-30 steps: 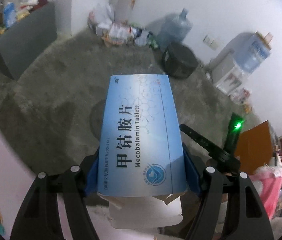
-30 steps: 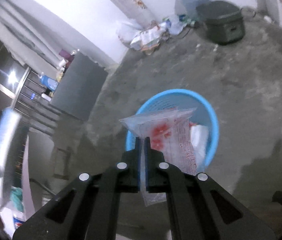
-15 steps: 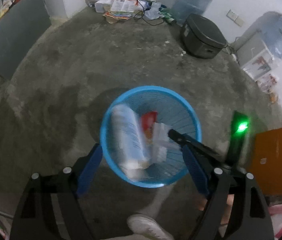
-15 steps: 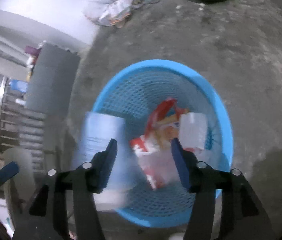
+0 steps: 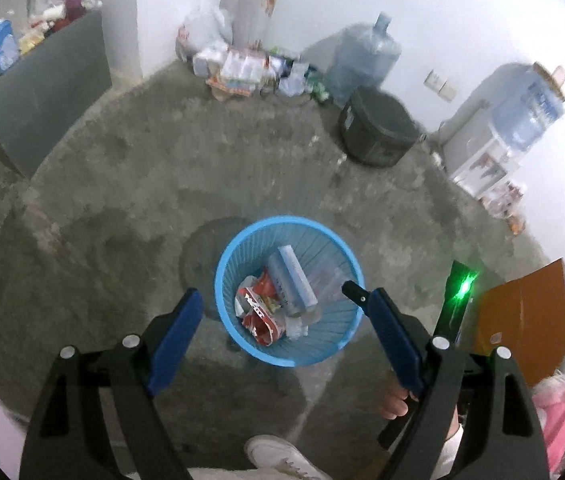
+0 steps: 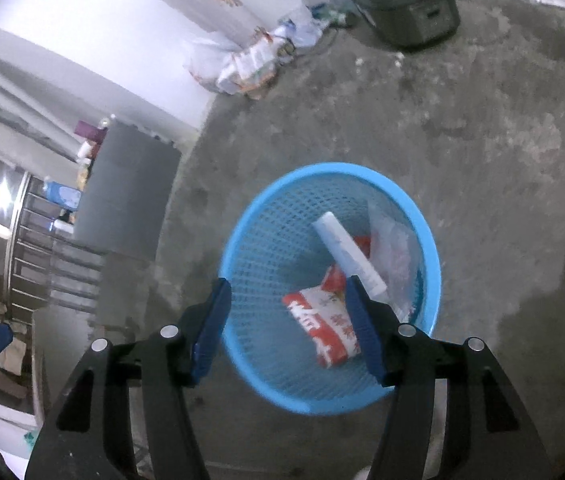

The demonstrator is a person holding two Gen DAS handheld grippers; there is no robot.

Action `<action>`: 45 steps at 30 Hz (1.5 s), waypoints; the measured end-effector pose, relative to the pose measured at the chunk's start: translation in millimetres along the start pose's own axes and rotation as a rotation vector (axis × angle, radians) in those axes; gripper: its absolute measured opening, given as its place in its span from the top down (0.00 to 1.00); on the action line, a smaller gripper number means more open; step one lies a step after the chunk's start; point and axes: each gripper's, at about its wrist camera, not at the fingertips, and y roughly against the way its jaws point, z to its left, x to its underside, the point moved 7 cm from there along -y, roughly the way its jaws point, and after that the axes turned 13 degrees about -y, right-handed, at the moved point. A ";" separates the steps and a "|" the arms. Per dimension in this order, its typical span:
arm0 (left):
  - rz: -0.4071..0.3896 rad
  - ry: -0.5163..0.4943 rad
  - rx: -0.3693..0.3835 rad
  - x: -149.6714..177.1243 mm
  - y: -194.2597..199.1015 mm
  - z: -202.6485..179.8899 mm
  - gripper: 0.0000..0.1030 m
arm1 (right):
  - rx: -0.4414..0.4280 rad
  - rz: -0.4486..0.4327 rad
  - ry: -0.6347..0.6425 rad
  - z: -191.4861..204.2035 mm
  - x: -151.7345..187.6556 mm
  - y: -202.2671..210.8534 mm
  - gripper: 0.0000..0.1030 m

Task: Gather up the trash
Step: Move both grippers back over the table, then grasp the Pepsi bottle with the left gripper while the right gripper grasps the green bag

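A blue mesh basket (image 5: 229, 258) (image 6: 242, 216) stands on the concrete floor below both grippers. Inside it lie a light blue medicine box (image 5: 292, 280) (image 6: 344, 250), a red and white wrapper (image 5: 260, 314) (image 6: 322, 324) and a clear plastic bag (image 5: 326, 280) (image 6: 390, 248). My left gripper (image 5: 284, 300) hangs above the basket, open and with nothing between its fingers. My right gripper (image 6: 287, 284) is also open and empty over the basket. Its black tip and green light (image 5: 462, 288) show at the right of the left wrist view.
A dark round cooker (image 5: 378, 132), water jugs (image 5: 362, 60) and a pile of bags and packets (image 5: 242, 72) line the far wall. A grey cabinet (image 5: 42, 92) stands left, an orange board (image 5: 522, 312) right. The person's white shoe (image 5: 278, 456) is at the bottom.
Both grippers opened. The medicine box left the left gripper and the plastic bag left the right; both fell into the basket and lie there now.
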 end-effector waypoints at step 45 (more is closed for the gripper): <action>-0.445 0.559 -0.448 332.9 376.7 173.1 0.23 | -0.317 0.446 0.812 307.9 300.5 100.0 0.34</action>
